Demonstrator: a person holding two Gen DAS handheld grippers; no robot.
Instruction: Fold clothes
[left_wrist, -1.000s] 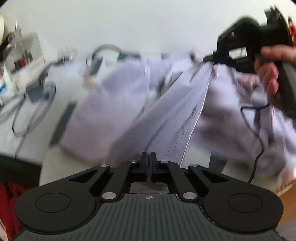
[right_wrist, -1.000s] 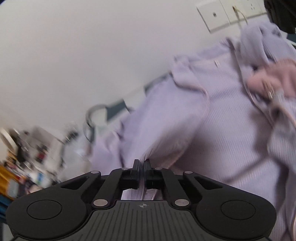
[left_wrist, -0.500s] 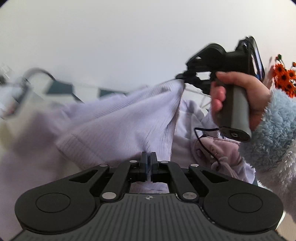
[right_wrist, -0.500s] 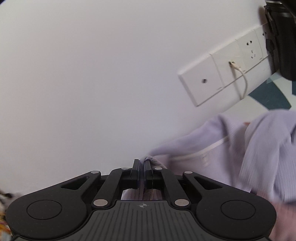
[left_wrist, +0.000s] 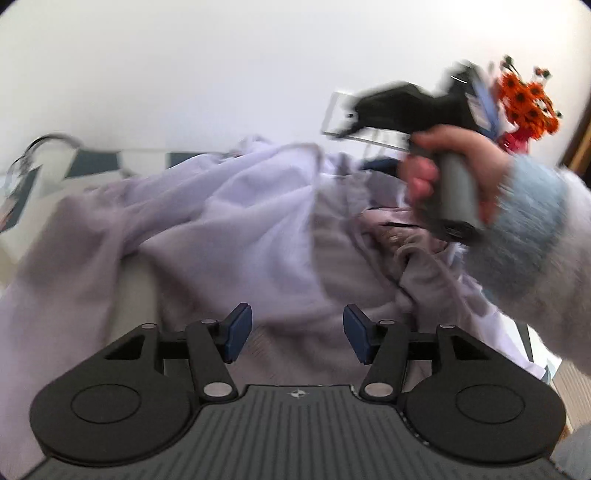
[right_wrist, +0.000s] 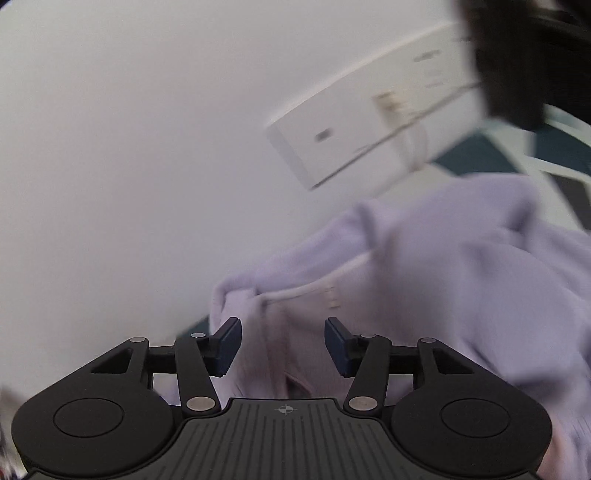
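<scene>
A lilac knit garment (left_wrist: 236, 221) lies in loose folds across the table, reaching to the wall. My left gripper (left_wrist: 297, 332) hangs just above its near part, jaws opening, blue pads apart and free of the cloth. In the right wrist view my right gripper (right_wrist: 282, 347) is also opening over the lilac garment (right_wrist: 424, 280) near its pale-edged seam, with cloth below the gap but not pinched. The left wrist view shows the right gripper (left_wrist: 354, 118) from the side, held by a hand (left_wrist: 454, 162) in a fluffy blue sleeve (left_wrist: 532, 229).
A white socket plate (right_wrist: 369, 136) with a plugged-in cable sits on the wall close behind the garment. Orange flowers (left_wrist: 528, 99) stand at the far right. A cable loop (left_wrist: 40, 144) lies at the far left on the patterned tabletop (left_wrist: 92, 162).
Both grippers were shut on the lilac cloth while swinging it toward the wall. Both now stand open, and the cloth has dropped from the pads onto the table.
</scene>
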